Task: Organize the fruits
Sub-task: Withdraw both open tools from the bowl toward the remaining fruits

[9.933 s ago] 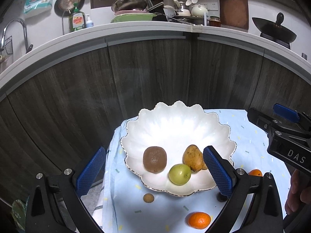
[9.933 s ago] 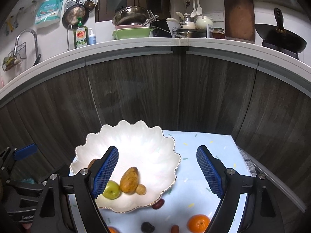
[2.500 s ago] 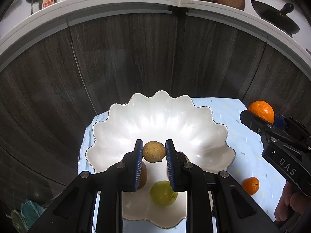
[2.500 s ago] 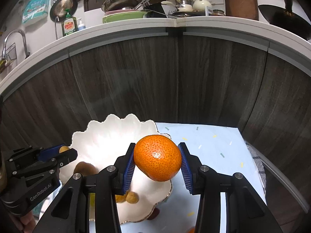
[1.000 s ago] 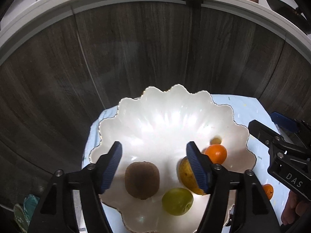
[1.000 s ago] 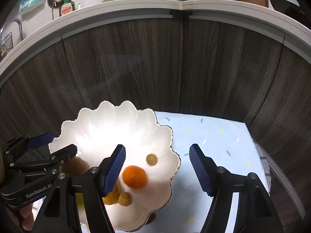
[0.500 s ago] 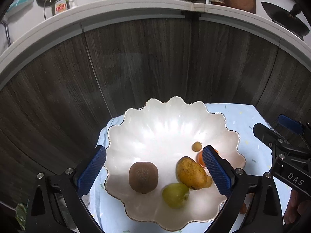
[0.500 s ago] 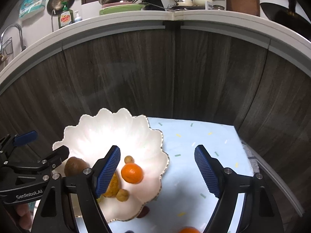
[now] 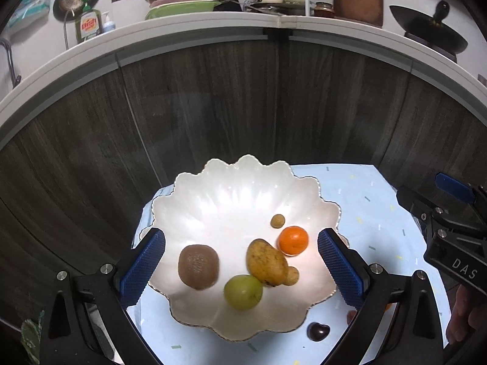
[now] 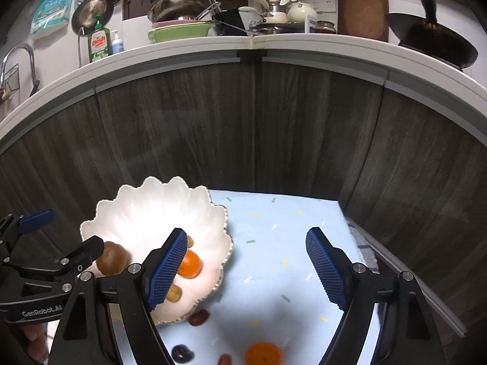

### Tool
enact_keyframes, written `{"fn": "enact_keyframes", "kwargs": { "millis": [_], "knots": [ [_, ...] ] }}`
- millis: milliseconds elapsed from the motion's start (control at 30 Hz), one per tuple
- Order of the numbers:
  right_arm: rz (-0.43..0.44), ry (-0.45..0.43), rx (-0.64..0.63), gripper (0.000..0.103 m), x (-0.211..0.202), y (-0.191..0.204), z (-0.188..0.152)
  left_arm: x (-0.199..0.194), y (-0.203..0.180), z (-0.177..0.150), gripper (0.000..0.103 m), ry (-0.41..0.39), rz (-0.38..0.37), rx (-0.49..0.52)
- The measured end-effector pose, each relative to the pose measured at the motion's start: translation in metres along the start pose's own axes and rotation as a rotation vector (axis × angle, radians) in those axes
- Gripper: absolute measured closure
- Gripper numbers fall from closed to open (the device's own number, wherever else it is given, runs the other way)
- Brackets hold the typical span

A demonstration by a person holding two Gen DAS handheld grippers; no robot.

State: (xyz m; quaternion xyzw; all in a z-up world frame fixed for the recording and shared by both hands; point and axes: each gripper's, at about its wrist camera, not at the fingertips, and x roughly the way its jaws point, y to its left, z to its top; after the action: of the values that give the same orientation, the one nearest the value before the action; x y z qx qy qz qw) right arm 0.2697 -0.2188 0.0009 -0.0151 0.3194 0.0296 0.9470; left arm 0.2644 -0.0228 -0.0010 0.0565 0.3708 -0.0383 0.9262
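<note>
The scalloped white bowl point(image 9: 243, 188) sat on the blue cloth, holding a brown kiwi point(image 9: 198, 266), a green fruit point(image 9: 243, 292), a yellow mango point(image 9: 266, 262), an orange point(image 9: 293, 240) and two small tan fruits. On the cloth lay another orange point(image 10: 263, 354) and dark small fruits point(image 10: 182, 353).

Scalloped white ceramic bowl point(image 9: 219, 188) on pale blue speckled cloth point(image 9: 365, 200), toward its left edge. Inside, near the front rim: brown fuzzy kiwi point(image 9: 198, 266), round green fruit point(image 9: 243, 292), yellow-brown mango point(image 9: 266, 262), orange tangerine point(image 9: 293, 240), small tan longan point(image 9: 278, 221). Dark plum point(image 9: 318, 331) on the cloth by the front edge. Left gripper point(image 9: 240, 269) spread wide, empty.
</note>
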Motion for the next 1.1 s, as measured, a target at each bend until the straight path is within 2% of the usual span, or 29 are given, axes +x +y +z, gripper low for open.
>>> {"fn": "enact_keyframes", "kwargs": {
  "millis": [300,867,1100],
  "knots": [
    [-0.018,-0.018,-0.002,0.022,-0.018,-0.014,-0.006,-0.018,-0.016,-0.005,0.001,-0.031,-0.006,0.028],
    [-0.019,-0.003,-0.005,0.022,-0.027,-0.026,-0.033,-0.024,-0.03,-0.032,0.001,-0.028,-0.033,0.047],
    [-0.018,-0.005,-0.033,0.022,-0.031,-0.026,-0.047,-0.027,-0.04,-0.046,0.001,-0.043,-0.027,0.099]
  ]
}}
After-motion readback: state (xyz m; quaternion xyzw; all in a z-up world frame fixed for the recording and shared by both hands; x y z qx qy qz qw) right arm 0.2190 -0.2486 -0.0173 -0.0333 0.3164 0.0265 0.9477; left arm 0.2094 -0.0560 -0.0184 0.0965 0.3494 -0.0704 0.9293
